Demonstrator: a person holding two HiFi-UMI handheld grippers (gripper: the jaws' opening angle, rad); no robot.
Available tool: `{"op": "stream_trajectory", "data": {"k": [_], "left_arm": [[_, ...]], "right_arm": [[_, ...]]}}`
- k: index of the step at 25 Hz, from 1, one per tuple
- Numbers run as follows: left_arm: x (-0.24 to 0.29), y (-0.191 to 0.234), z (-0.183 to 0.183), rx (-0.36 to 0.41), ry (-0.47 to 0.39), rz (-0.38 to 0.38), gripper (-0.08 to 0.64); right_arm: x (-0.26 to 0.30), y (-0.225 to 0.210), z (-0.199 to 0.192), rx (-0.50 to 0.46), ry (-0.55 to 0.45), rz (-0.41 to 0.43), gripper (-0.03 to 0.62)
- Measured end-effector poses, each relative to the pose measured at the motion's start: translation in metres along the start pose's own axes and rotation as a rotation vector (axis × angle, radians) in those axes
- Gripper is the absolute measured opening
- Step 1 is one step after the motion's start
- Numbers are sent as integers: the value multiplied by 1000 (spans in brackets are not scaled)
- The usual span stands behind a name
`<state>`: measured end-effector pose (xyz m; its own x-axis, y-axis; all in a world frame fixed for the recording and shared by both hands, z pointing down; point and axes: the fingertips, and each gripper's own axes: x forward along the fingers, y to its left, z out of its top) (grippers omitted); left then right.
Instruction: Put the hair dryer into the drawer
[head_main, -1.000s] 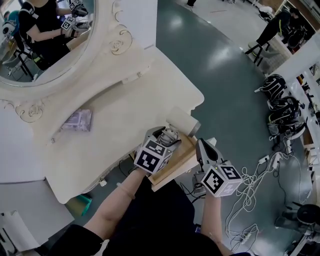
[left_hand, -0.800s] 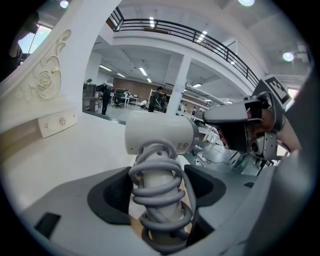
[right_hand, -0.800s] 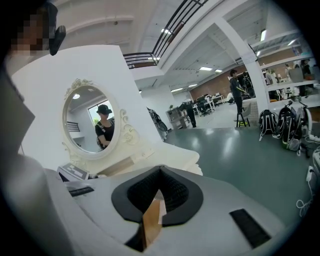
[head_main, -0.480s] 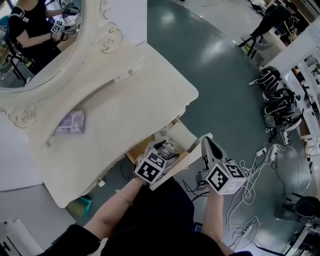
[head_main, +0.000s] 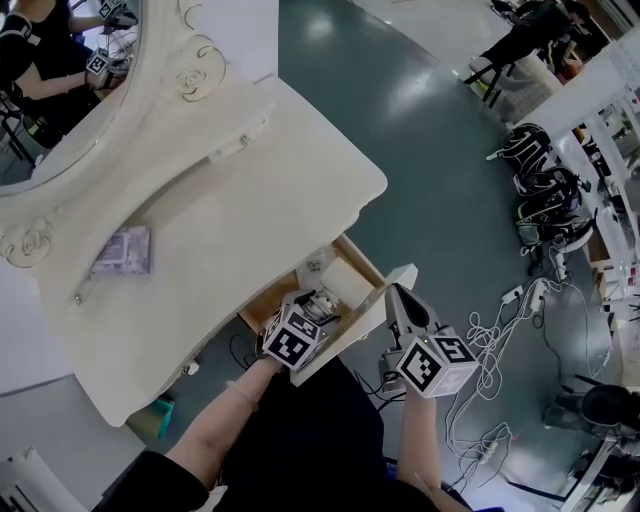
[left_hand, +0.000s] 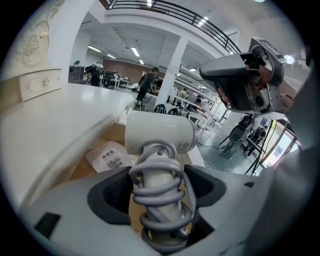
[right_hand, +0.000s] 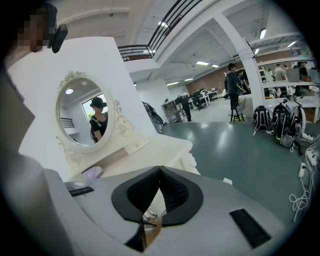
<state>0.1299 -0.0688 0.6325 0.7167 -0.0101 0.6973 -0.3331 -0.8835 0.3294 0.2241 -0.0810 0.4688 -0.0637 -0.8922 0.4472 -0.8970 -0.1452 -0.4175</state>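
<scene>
Nearest the person, over the open drawer (head_main: 365, 312), the left gripper (left_hand: 160, 190) points downward. Its jaws clamp the handle of the white hair dryer (left_hand: 159, 134), and the grey cord (left_hand: 157, 197) is coiled round that handle between the pads. The dryer's barrel lies crosswise above the jaws and hangs over the drawer's wooden floor. Whether it touches that floor cannot be told. A white paper packet (left_hand: 106, 157) lies flat on the drawer floor to the left of the barrel.

The right gripper (right_hand: 160, 171) sits just beside the right end of the drawer's cream front panel. Its jaws are closed together with nothing between them. Contact with the panel cannot be confirmed.

Beyond the drawer, the cream worktop (head_main: 250, 200) carries a small purple packet (head_main: 122, 250) well to the left, apart from both grippers. An oval mirror (right_hand: 84, 116) in a carved frame stands at the back of the worktop and reflects a person in dark clothing.

Farther off, white cables (head_main: 495, 335) lie on the grey floor to the right. Dark backpacks (head_main: 545, 190) hang at shelving past the cables.
</scene>
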Motion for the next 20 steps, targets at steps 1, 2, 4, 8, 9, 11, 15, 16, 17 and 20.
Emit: {"op": "stream_trajectory", "data": {"k": [1, 2, 4, 8, 9, 11, 15, 16, 17, 20], "left_arm": [[4, 1, -3, -4, 6, 1, 321], [7, 3, -6, -7, 13, 2, 322], [14, 5, -10, -7, 28, 3, 322], [23, 11, -15, -3, 46, 14, 322], [25, 13, -17, -4, 50, 16, 322], [29, 17, -21, -6, 59, 25, 322], [38, 26, -25, -22, 66, 52, 322], [40, 28, -26, -27, 66, 58, 322], [43, 30, -26, -29, 68, 65, 322], [50, 37, -29, -21, 81, 86, 322]], "right_arm": [[1, 1, -3, 3, 8, 2, 14], [2, 2, -7, 7, 15, 4, 14], [4, 3, -12, 11, 26, 8, 14], [8, 5, -17, 12, 43, 15, 14], [9, 6, -19, 13, 46, 16, 14], [10, 6, -22, 17, 55, 14, 14], [10, 5, -29, 27, 74, 16, 14], [10, 5, -31, 30, 80, 18, 14], [10, 5, -34, 33, 87, 20, 14], [12, 4, -40, 46, 105, 24, 14]]}}
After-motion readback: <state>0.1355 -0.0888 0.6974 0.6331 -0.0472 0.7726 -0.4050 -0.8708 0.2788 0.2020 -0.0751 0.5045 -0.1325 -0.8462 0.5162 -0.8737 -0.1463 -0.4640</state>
